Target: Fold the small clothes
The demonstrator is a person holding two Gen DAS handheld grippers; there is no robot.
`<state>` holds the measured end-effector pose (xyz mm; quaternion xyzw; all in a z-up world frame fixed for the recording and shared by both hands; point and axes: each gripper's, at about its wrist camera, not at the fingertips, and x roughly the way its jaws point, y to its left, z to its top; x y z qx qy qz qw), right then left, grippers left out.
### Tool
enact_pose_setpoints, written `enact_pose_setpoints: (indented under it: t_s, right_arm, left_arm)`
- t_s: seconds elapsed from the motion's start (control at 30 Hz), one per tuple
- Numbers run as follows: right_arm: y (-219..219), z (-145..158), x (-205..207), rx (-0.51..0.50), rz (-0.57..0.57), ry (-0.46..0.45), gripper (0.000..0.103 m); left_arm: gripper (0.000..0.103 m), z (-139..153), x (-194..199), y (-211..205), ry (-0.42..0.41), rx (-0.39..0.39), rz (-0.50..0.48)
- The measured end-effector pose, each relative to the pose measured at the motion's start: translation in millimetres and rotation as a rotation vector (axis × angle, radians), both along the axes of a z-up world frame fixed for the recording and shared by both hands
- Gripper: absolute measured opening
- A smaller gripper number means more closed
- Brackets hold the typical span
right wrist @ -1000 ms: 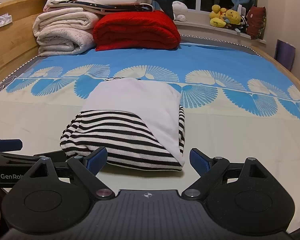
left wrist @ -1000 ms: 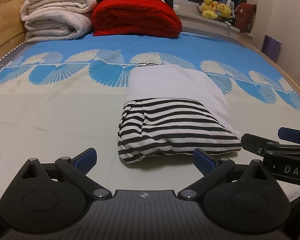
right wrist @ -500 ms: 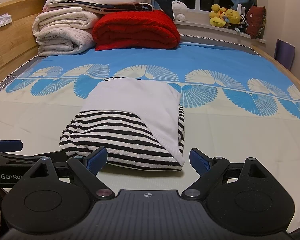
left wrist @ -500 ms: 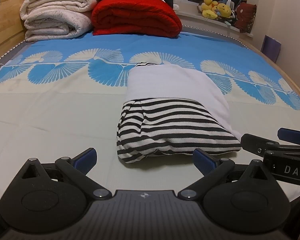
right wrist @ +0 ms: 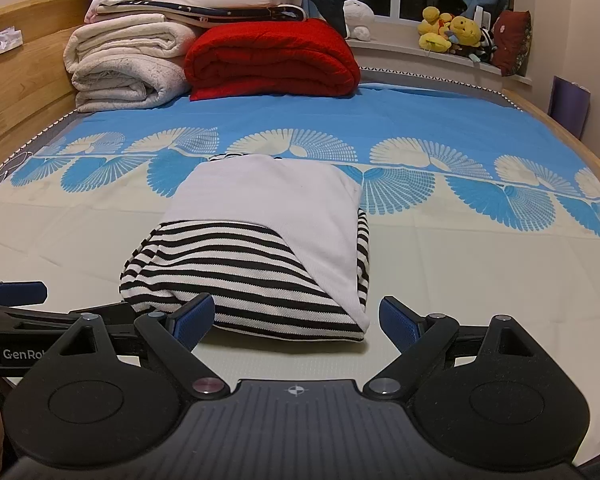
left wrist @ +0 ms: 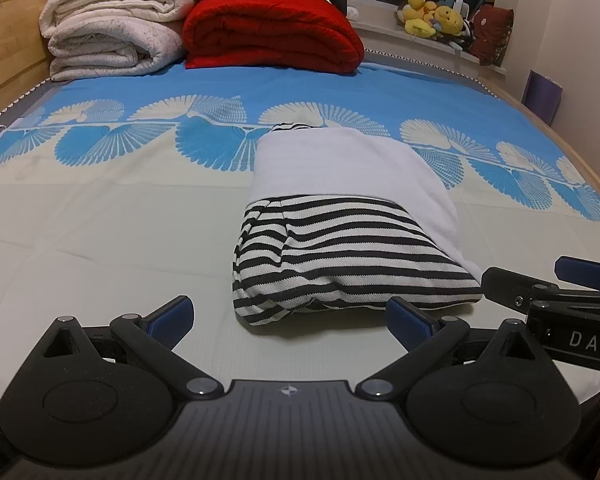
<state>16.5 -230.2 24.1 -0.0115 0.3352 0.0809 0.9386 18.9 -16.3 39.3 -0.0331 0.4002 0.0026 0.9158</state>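
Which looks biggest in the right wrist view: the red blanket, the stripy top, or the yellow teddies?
1. stripy top, though it lies nearest the camera, so it may just look bigger
2. red blanket
3. yellow teddies, plainly the smallest

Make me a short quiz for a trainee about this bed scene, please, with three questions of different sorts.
1. True or false: the left tool grips the black-and-white striped folded garment.
2. What lies beside the rolled red blanket? A) cream folded blankets B) a laptop C) shoes
3. Fill in: the right tool is ____.

Key: 1 false; 2 A; 3 open.
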Motion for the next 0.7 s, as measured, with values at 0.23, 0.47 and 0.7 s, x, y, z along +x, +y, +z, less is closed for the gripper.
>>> enact_pose_setpoints:
  t_s: [0.23, 0.47, 0.7]
  right_arm:
    - [-0.4, 0.0, 0.2, 0.001, 0.001, 0.001, 0.090]
    - [0.1, -0.3, 0.3, 0.000, -0.001, 0.002, 0.090]
    - [-0.3, 0.0, 0.4, 0.000, 0.000, 0.003, 0.090]
  left_arm:
    - [0.102, 0.1, 0.0, 0.3, 0.001, -0.002, 0.001]
    - [0.102, -1.0, -0.1, -0.5, 0.002, -0.004, 0.002]
    - [0.102, -0.8, -0.1, -0.4, 0.002, -0.004, 0.002]
